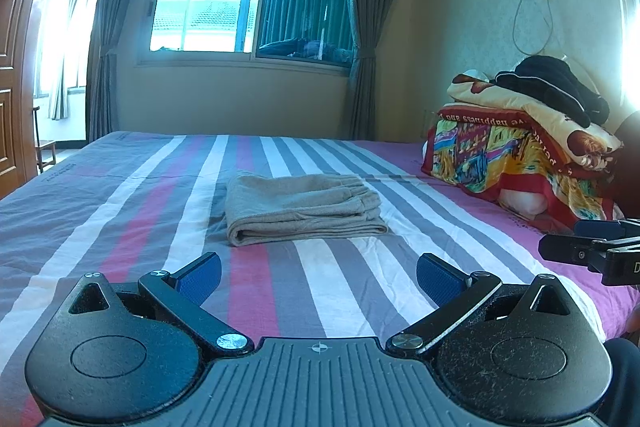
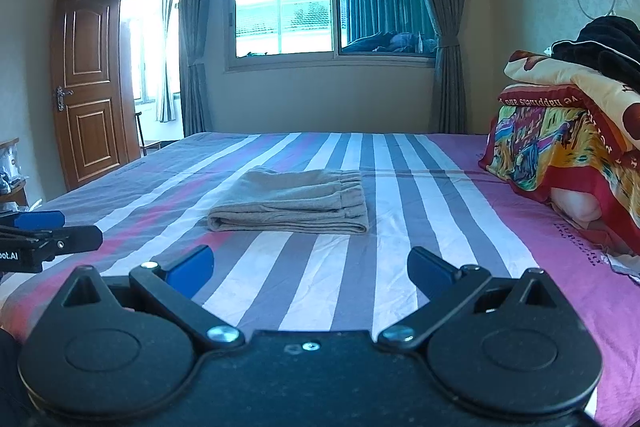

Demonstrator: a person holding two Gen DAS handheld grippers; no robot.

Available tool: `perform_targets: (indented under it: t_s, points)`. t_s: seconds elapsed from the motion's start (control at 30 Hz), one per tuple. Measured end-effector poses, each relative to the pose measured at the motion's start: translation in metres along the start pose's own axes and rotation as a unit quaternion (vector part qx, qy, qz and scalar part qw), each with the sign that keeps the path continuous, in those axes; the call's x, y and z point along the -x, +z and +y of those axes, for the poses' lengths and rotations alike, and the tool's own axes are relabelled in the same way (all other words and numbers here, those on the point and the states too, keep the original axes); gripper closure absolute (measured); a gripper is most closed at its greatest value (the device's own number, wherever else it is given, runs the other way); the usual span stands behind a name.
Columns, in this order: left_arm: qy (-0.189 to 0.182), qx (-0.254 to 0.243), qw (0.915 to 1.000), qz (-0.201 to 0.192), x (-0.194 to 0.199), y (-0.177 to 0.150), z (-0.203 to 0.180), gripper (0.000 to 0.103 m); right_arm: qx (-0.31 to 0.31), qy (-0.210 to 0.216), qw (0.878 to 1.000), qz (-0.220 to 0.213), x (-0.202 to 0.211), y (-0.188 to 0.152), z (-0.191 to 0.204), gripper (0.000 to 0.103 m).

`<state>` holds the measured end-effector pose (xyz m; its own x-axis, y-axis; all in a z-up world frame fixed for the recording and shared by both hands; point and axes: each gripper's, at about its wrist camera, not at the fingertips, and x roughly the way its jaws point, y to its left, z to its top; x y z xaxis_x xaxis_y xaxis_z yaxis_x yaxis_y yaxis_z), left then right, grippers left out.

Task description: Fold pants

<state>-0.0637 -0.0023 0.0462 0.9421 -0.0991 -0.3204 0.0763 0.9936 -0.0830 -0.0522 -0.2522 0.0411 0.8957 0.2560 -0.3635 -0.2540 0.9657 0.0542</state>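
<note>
1. the pants (image 1: 302,209) lie folded into a beige rectangle at the centre of both frames, flat on the striped bed sheet (image 1: 340,287), the rounded fold edge facing the cameras and the gathered waistband at the right end.
2. the left gripper (image 1: 318,273) hangs released, blue pads spread wide, nothing between them, apart from the pants' near edge.
3. the right gripper (image 2: 310,269) is likewise spread and empty (its side shows at the right edge of the left wrist view).
4. bare sheet runs all round the pants: wide to the left, and a band to the right.
5. a pile of bedding (image 2: 560,147) with a dark garment (image 2: 604,47) on top fills the right edge, well apart from the pants.
</note>
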Motion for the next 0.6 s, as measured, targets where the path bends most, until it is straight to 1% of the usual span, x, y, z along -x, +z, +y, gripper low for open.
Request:
perform_targets:
  t_s: [0.6]
  points:
    - [-0.001, 0.001, 1.0000, -0.001, -0.0010, -0.0023, -0.0001, 0.000, 0.001, 0.006, 1.000, 0.003, -0.0009, 0.0004, -0.0019, 0.001]
